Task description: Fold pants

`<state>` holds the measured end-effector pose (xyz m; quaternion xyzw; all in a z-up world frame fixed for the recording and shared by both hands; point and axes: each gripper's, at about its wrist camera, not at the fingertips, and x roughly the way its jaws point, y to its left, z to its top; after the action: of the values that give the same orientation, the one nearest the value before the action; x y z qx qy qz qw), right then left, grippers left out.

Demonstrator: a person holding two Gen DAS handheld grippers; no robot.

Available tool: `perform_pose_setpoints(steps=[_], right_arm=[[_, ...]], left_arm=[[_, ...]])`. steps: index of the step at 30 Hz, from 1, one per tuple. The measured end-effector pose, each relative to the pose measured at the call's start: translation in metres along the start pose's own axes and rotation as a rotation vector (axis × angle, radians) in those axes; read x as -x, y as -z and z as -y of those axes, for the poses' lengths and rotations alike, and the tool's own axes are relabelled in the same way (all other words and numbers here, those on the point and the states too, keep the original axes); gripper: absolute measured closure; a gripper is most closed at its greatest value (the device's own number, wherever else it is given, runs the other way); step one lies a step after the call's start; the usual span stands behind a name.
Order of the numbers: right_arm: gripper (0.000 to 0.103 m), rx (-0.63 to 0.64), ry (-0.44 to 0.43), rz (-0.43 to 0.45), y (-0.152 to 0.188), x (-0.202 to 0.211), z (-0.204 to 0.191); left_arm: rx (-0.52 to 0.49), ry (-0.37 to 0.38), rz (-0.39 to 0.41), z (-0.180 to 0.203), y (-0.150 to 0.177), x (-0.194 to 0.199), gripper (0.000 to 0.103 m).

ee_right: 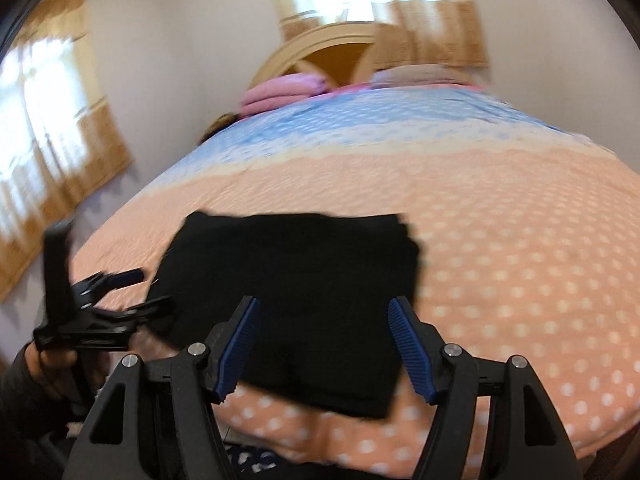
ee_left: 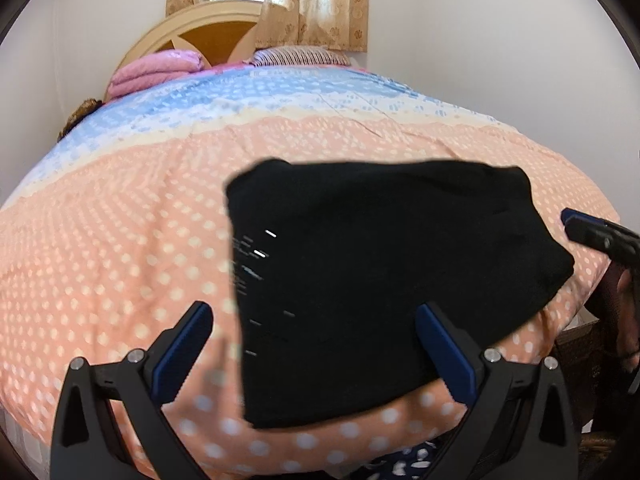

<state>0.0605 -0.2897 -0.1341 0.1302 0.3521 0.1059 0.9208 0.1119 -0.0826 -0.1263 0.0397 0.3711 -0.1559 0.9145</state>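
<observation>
The black pants [ee_left: 380, 272] lie folded into a flat block on the peach dotted bed cover [ee_left: 120, 240], close to its near edge. My left gripper [ee_left: 314, 307] hovers open over the block's near left part, with nothing pinched between the blue pads [ee_left: 184, 352]. One finger of my right gripper [ee_left: 580, 224] shows at the block's right side. In the right wrist view the pants [ee_right: 296, 272] lie ahead, and my right gripper [ee_right: 324, 301] stands open above their near edge, holding nothing. My left gripper [ee_right: 144, 290], held by a hand [ee_right: 52, 364], sits at their left side.
The bed cover turns blue [ee_left: 240, 100] toward the headboard [ee_left: 208, 32]. A folded pink blanket [ee_left: 156, 72] and a striped pillow [ee_left: 300, 56] lie at the far end. Curtains [ee_left: 320, 8] hang behind. The bed's near edge drops off just below the pants, with dark patterned cloth [ee_left: 408, 464] beneath.
</observation>
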Motion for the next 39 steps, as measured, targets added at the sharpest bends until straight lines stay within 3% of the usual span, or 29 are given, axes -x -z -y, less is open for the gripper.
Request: perform_pose_setpoints(steps=[3, 7, 20, 22, 23, 24, 26, 29, 31, 35, 36, 37, 39], right_arm=[[0.035, -0.108, 0.033, -0.022, -0.002, -0.006, 0.028], [0.035, -0.219, 0.002, -0.039, -0.001, -0.015, 0.056], [0.035, -0.246, -0.061, -0.073, 0.002, -0.052, 0.050], [0.038, -0.240, -0.066, -0.070, 0.003, -0.053, 0.049], [0.049, -0.245, -0.089, -0.074, 0.005, -0.053, 0.049], [0.053, -0.256, -0.114, -0.081, 0.005, -0.054, 0.049], [0.054, -0.267, -0.123, -0.079, 0.005, -0.053, 0.051], [0.060, -0.291, -0.136, -0.080, 0.006, -0.054, 0.055], [0.065, -0.286, -0.138, -0.079, 0.006, -0.053, 0.054], [0.073, -0.192, -0.115, -0.039, 0.002, -0.041, 0.033], [0.074, -0.165, -0.111, -0.027, 0.000, -0.038, 0.027], [0.075, -0.146, -0.110, -0.015, -0.002, -0.034, 0.022], [0.075, -0.107, -0.107, 0.006, -0.007, -0.027, 0.011]], left_arm=[[0.033, -0.013, 0.035, -0.020, -0.007, 0.004, 0.000], [0.102, 0.000, 0.050, -0.047, -0.015, -0.009, 0.000], [0.226, 0.140, 0.008, -0.055, -0.018, -0.051, 0.000], [0.219, 0.140, 0.006, -0.054, -0.019, -0.053, 0.000], [0.221, 0.147, 0.003, -0.053, -0.019, -0.053, 0.000], [0.221, 0.148, 0.001, -0.054, -0.020, -0.052, 0.000], [0.217, 0.169, 0.004, -0.051, -0.021, -0.051, 0.000], [0.188, 0.192, 0.017, -0.044, -0.021, -0.049, 0.014], [0.173, 0.210, 0.019, -0.041, -0.020, -0.050, 0.028], [0.178, 0.251, 0.013, -0.042, -0.023, -0.048, 0.050], [0.180, 0.269, 0.012, -0.042, -0.024, -0.047, 0.066], [0.185, 0.293, 0.011, -0.043, -0.024, -0.046, 0.075], [0.188, 0.291, 0.020, -0.043, -0.025, -0.040, 0.083]])
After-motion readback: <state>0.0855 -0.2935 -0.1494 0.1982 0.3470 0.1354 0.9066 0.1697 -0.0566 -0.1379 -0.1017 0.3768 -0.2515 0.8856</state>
